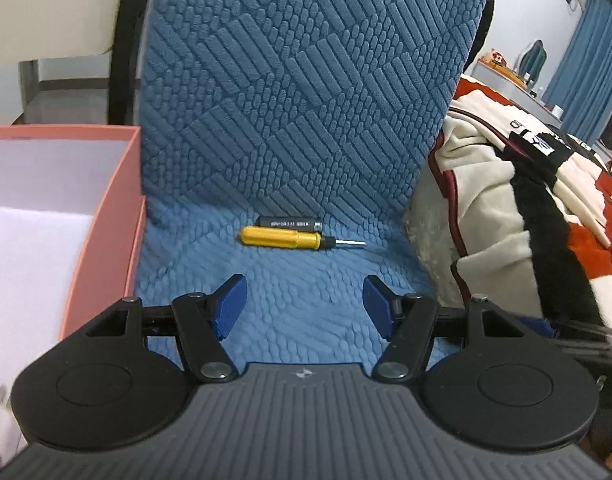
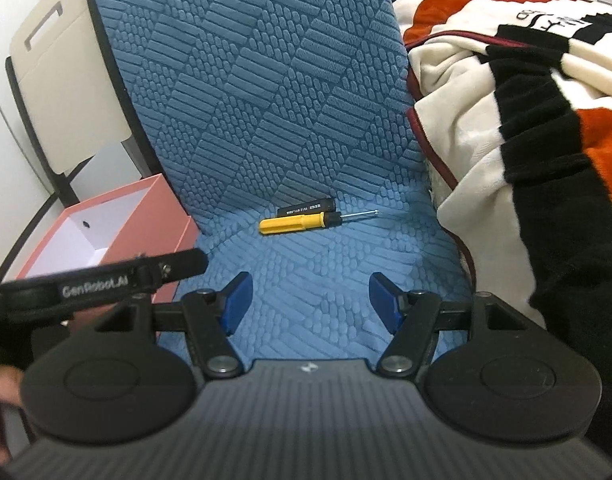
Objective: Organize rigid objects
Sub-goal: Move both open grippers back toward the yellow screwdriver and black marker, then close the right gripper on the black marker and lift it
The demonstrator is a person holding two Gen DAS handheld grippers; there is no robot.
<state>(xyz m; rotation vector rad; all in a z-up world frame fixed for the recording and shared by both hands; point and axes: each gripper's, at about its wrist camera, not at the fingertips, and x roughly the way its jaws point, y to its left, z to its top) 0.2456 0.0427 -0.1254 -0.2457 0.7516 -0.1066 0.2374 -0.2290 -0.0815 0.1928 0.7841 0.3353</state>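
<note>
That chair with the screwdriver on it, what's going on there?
A person holds a two-finger gripper in each hand, tidying hard items. A yellow screwdriver and a dark cylinder lie side by side on the blue chair seat, untouched. The left gripper and right gripper hover before them, jaws open and empty. A pink box sits open to the left.

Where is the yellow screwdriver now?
The yellow screwdriver lies on the blue seat cushion, just before a black cylinder, right of the pink box.
</note>
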